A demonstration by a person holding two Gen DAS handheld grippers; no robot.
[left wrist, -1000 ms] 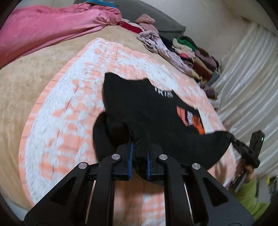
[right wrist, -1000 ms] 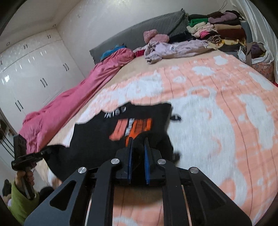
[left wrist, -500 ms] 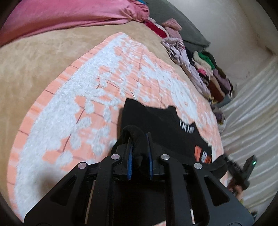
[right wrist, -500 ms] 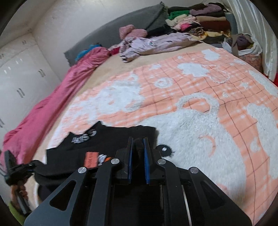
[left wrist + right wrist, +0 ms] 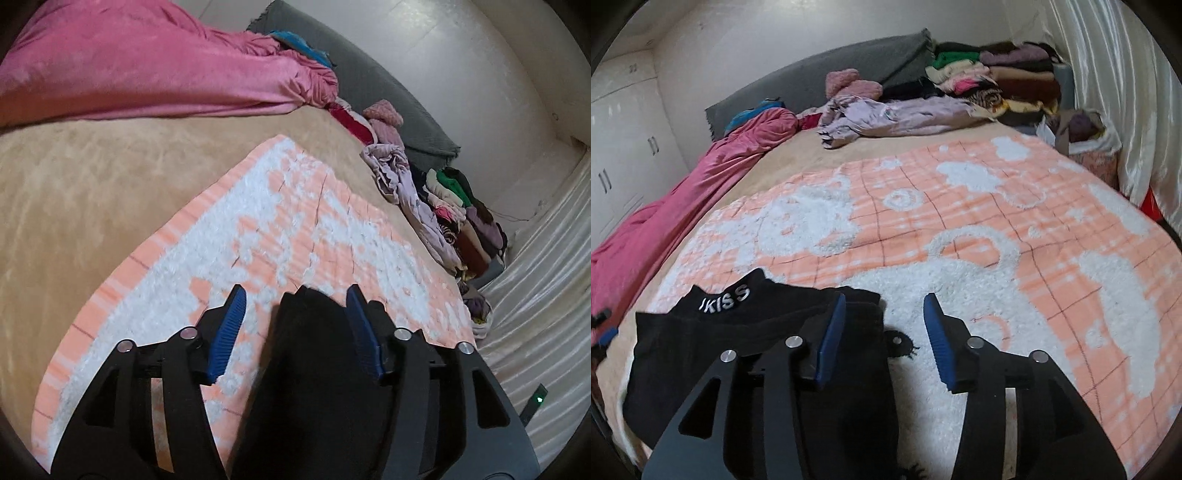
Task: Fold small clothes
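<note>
Black garment (image 5: pixel 738 332) lying folded on the orange-and-white blanket (image 5: pixel 960 229), at that blanket's near edge, under both grippers. Doubled over on itself, judging by the layered edges and the neckband turned up on top: likely one fold just laid down.

Left gripper (image 5: pixel 295 325): jaws opening, blue pads (image 5: pixel 227 332) spread apart, with a peak of black cloth between them but not pinched; cloth touching or just beside the right-hand pad, clear of the other. Released, probably, so the folded edge stays where it is set on the blanket.

Right gripper (image 5: pixel 884 332): jaws opening too, pads spread, nothing pinched. One pad (image 5: pixel 829 338) over the garment's corner, the other over bare white fleece of the blanket; between them mostly blanket, with the garment's edge only at the inner side. Let go at the corner, apparently, to leave the fold flat.

Readable writing: white letters on the black neckband, "IKIS S" or close to it, first character unclear. No other label or brand legible.

Beyond the blanket's far edge: lilac garment (image 5: pixel 897 114) sprawled, stack of clothes (image 5: pixel 993 81) at its far corner, pink bedding (image 5: pixel 683 192) along its left side.
</note>
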